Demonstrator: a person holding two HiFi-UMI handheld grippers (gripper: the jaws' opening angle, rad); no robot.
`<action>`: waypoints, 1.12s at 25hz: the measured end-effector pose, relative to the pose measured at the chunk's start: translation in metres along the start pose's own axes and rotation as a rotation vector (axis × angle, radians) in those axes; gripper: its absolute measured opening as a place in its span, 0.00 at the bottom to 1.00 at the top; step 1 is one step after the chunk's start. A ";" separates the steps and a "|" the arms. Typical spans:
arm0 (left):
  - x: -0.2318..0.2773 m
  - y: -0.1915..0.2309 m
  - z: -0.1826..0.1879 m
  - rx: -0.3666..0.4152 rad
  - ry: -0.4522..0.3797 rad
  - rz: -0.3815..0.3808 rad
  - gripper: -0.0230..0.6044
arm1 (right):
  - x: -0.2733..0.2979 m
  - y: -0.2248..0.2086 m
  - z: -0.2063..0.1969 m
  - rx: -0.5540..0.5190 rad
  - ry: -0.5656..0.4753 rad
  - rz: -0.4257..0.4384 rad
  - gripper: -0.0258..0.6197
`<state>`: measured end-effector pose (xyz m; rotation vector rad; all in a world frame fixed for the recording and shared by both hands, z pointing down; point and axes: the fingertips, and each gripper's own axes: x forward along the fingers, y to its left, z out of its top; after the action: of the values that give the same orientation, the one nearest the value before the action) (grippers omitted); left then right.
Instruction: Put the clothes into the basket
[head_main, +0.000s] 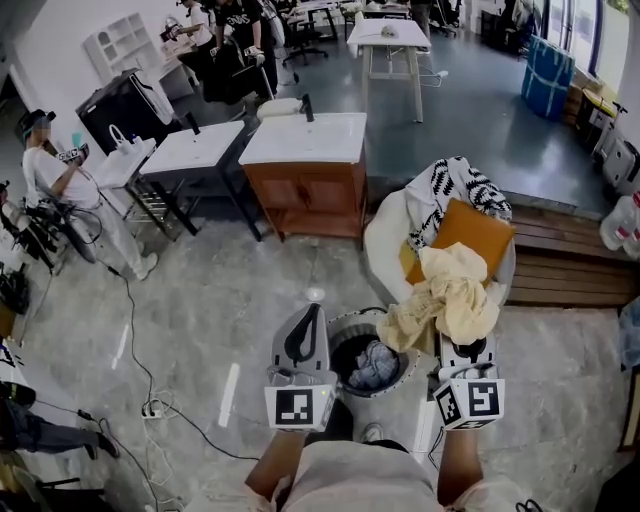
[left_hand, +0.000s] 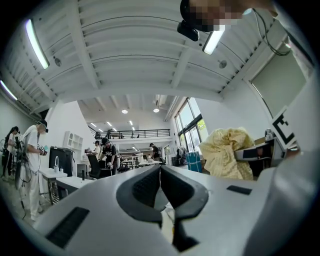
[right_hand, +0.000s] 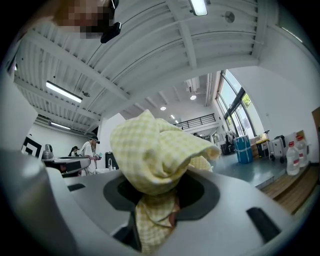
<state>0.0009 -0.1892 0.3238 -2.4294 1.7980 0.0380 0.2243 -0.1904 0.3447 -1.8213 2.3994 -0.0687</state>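
Right tongs clamp a yellow cloth at the basket's 2 o'clock. Left tongs together, empty. One garment is inside; a patterned one remains.

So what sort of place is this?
Probably a big open lab or workshop staged with home fittings: a free-standing washbasin cabinet, a work table behind, trailing cables.

Soft, crumpled yellow checked cloth against matt, smooth grey plastic of right gripper; polished, glossy stone-look floor; brown wooden slats.
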 end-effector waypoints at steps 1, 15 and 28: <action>0.003 0.006 -0.002 -0.005 -0.001 0.001 0.05 | 0.006 0.004 -0.001 -0.002 0.002 0.001 0.28; 0.062 0.091 -0.048 -0.041 -0.003 -0.017 0.04 | 0.109 0.056 -0.050 -0.041 0.131 0.009 0.28; 0.101 0.131 -0.144 -0.110 0.117 -0.047 0.04 | 0.165 0.088 -0.196 -0.044 0.430 0.045 0.28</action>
<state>-0.1017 -0.3388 0.4472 -2.6003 1.8303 -0.0103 0.0715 -0.3334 0.5170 -1.9344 2.7369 -0.4503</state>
